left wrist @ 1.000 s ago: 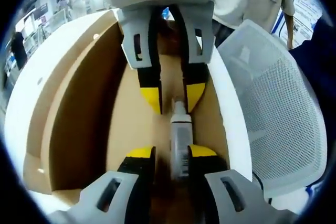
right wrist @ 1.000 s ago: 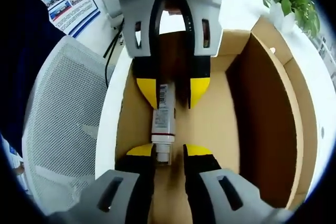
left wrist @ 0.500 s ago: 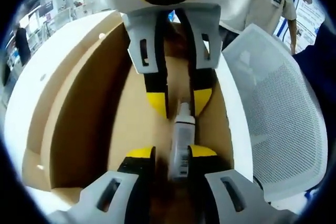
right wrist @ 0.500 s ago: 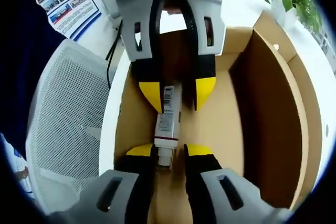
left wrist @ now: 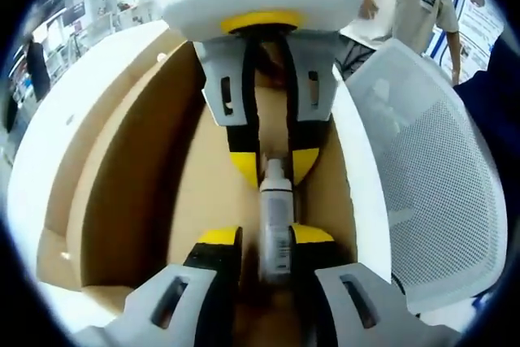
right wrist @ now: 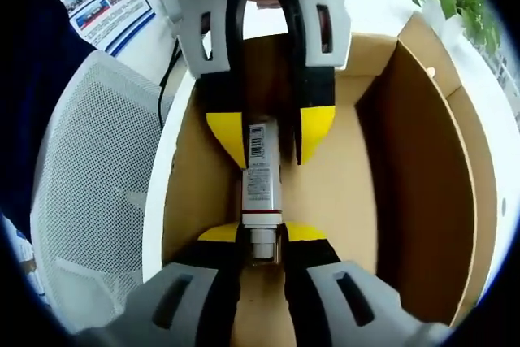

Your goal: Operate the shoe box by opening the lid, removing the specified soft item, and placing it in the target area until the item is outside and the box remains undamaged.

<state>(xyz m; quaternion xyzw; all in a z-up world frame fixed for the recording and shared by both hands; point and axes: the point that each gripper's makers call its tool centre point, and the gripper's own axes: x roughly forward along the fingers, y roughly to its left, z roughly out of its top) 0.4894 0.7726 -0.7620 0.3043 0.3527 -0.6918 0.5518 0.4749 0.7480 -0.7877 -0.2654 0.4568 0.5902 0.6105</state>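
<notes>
The shoe box (left wrist: 122,201) stands open on the white bench (left wrist: 49,144), so the lid step looks done; the tube (left wrist: 275,225) is still over the cardboard floor inside, so getting it out and setting it down in the target area remains. Both grippers meet nose to nose above the box. The left hand-held gripper (left wrist: 260,237) is clenched on the tube's flat, barcoded end, and the right hand-held gripper (right wrist: 262,235) is clenched on its cap end. A white mesh chair (right wrist: 89,176) stands just beside the box.
</notes>
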